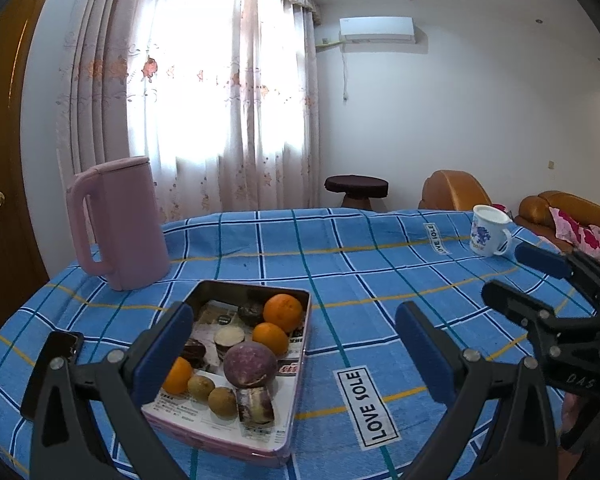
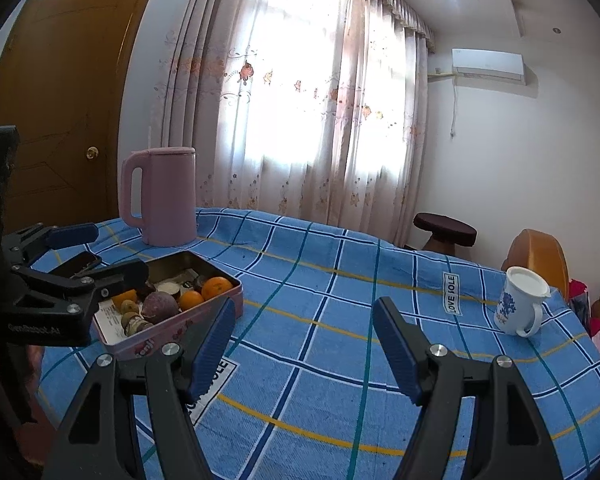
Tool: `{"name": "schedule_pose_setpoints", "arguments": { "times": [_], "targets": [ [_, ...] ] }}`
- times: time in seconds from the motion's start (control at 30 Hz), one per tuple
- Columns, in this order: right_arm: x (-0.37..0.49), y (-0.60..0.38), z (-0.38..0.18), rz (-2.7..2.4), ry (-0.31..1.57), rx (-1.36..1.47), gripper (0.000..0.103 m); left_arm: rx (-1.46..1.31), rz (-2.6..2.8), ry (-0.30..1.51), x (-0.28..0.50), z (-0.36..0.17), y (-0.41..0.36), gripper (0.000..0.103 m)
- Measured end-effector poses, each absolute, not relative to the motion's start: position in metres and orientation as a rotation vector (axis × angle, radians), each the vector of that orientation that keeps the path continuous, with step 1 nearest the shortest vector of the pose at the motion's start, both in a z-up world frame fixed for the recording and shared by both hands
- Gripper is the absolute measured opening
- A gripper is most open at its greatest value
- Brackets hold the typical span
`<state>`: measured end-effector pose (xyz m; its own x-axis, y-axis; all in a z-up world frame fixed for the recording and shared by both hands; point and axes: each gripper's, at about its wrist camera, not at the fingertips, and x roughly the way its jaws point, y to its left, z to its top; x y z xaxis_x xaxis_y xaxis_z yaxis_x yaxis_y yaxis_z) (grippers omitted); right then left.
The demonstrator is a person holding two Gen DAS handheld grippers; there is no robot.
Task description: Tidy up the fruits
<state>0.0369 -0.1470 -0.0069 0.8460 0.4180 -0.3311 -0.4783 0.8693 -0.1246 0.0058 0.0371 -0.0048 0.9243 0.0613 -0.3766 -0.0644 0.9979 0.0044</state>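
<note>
A pink metal tin [image 1: 297, 380] sits on the blue checked tablecloth. It holds oranges [image 1: 283, 312], a purple passion fruit [image 1: 250, 364], small brown fruits [image 1: 222, 401] and dark cut pieces. My left gripper [image 1: 294, 354] is open and empty, just above the tin's near side. My right gripper [image 2: 304, 342] is open and empty over bare cloth, to the right of the tin [image 2: 224, 300]. The right gripper also shows in the left wrist view [image 1: 516, 276], and the left gripper in the right wrist view [image 2: 104, 252].
A pink kettle [image 1: 120, 224] stands behind the tin at the left. A white mug with blue print [image 2: 520, 306] stands at the table's right edge. A dark phone [image 1: 66, 340] lies left of the tin. A stool [image 1: 356, 190] and an orange sofa [image 1: 560, 208] are beyond the table.
</note>
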Motion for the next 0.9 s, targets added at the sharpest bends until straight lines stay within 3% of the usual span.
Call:
{"name": "schedule_pose_setpoints", "arguments": {
  "times": [0.53,0.9],
  "targets": [
    [0.079,-0.24,-0.029,0.252,0.446,-0.117,0.077,0.008,0.074,0.395,0.007,-0.011,0.03,0.103],
    [0.072,-0.217,-0.039,0.276,0.446,-0.207,0.077,-0.003,0.11,0.401,0.007,-0.011,0.033,0.103]
  ]
}}
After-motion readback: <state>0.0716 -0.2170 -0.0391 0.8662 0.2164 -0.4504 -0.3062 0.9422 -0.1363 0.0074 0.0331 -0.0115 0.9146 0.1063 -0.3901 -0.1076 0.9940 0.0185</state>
